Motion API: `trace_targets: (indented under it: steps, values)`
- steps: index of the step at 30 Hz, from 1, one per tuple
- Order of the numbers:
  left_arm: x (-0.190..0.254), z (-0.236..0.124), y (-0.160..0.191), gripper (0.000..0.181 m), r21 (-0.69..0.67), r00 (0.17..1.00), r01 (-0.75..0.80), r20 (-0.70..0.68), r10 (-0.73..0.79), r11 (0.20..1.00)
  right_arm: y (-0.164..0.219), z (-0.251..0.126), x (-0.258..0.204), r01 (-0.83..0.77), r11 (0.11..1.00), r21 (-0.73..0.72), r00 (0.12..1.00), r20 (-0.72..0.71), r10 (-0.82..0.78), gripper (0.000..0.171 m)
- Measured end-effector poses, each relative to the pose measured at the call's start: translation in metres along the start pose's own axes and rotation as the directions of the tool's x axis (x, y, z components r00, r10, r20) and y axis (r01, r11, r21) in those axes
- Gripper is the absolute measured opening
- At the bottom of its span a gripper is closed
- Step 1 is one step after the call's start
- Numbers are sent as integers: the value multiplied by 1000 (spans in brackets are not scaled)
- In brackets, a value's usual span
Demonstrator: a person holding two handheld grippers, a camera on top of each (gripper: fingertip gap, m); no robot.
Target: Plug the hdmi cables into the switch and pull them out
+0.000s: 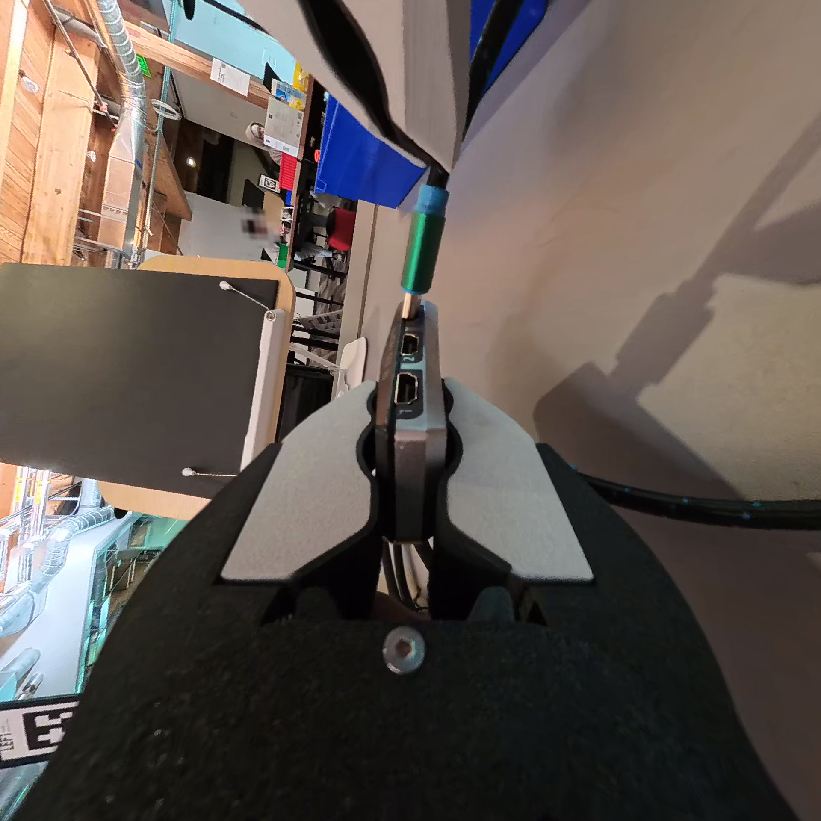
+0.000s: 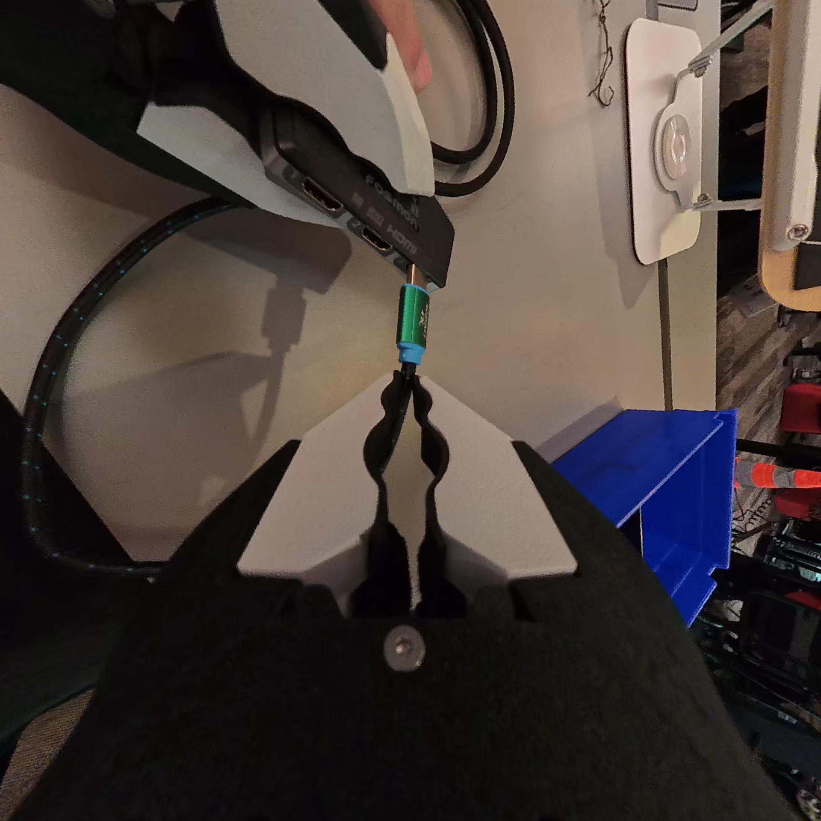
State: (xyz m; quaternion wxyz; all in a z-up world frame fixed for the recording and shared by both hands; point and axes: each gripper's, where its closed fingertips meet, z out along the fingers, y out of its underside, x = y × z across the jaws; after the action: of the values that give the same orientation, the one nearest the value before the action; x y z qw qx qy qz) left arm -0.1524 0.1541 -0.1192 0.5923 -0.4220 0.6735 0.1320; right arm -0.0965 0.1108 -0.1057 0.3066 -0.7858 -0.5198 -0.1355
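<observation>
My left gripper clamps the rigid switch; my right gripper pinches the braided cable just behind the green plug. The plug's metal tip sits partly in the switch's end port; the cable looks floppy, so gripping the stiff plug shell seems surer.

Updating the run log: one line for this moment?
left claw: shut on switch | right claw: shut on cable | green plug: partly in end port

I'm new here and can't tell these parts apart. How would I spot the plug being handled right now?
Find the dark switch clamped in the left gripper. At its end port sits a plug with its metal tip partly showing. It alone has a shiny green shell with a blue collar; the right gripper pinches its cable.
</observation>
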Motion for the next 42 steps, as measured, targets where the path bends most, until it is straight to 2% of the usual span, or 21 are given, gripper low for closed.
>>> trace_targets:
  steps: [1, 6, 10, 14, 18, 21, 23, 25, 28, 32, 33, 37, 39, 42]
  values:
    - [1, 0, 0, 23, -1, 1000, -3, -5, 3, 1000, 0, 0, -2, 12, 1000, -1, 1000, 3, -12, 4]
    - [1, 2, 3, 23, -30, 1000, -20, 4, 20, 999, 1, 6, -1, 21, 1000, 22, 1000, -11, -21, 3]
    - [-1, 1, 5, 23, -31, 1000, -5, 10, 5, 1000, 4, 21, -2, -158, 974, 160, 983, 114, 141, 4]
    - [8, 5, 11, 23, -65, 999, -28, -22, 26, 998, 7, 37, -9, -450, 859, 242, 858, 383, 342, 4]
    - [14, 9, 20, 23, -100, 998, -49, -44, 44, 994, 5, 36, -14, -611, 740, 281, 727, 570, 384, 0]
    - [6, 8, 26, 23, -112, 999, -8, -33, 5, 994, 7, 41, -17, -697, 675, 242, 630, 657, 414, 24]
    - [-1, 7, 30, 22, -117, 1000, 23, -14, -25, 993, 5, 45, -15, -746, 626, 228, 576, 694, 432, 32]
    - [-8, 5, 35, 23, -120, 999, 52, 5, -52, 991, 3, 50, -17, -761, 614, 209, 547, 715, 435, 42]
    - [-13, 2, 39, 23, -113, 995, 95, 19, -93, 989, 4, 64, -23, -712, 675, 193, 597, 672, 438, 44]
    - [-13, 1, 39, 22, -108, 994, 107, 13, -106, 988, 6, 82, -30, -533, 815, 225, 785, 490, 379, 45]
    - [-11, 1, 38, 22, -106, 995, 102, 10, -102, 989, 6, 85, -30, -483, 844, 234, 828, 435, 354, 31]
    - [-8, 0, 36, 22, -101, 996, 94, -2, -94, 990, 10, 83, -17, -249, 940, 234, 959, 195, 206, 15]
    - [-9, 0, 34, 22, -94, 995, 103, -3, -104, 990, -1, 68, -3, -83, 946, 313, 996, 14, 83, 11]
    - [-10, 0, 28, 23, -74, 993, 120, -4, -120, 990, -9, 51, 15, 118, 953, 279, 969, -241, -49, 11]
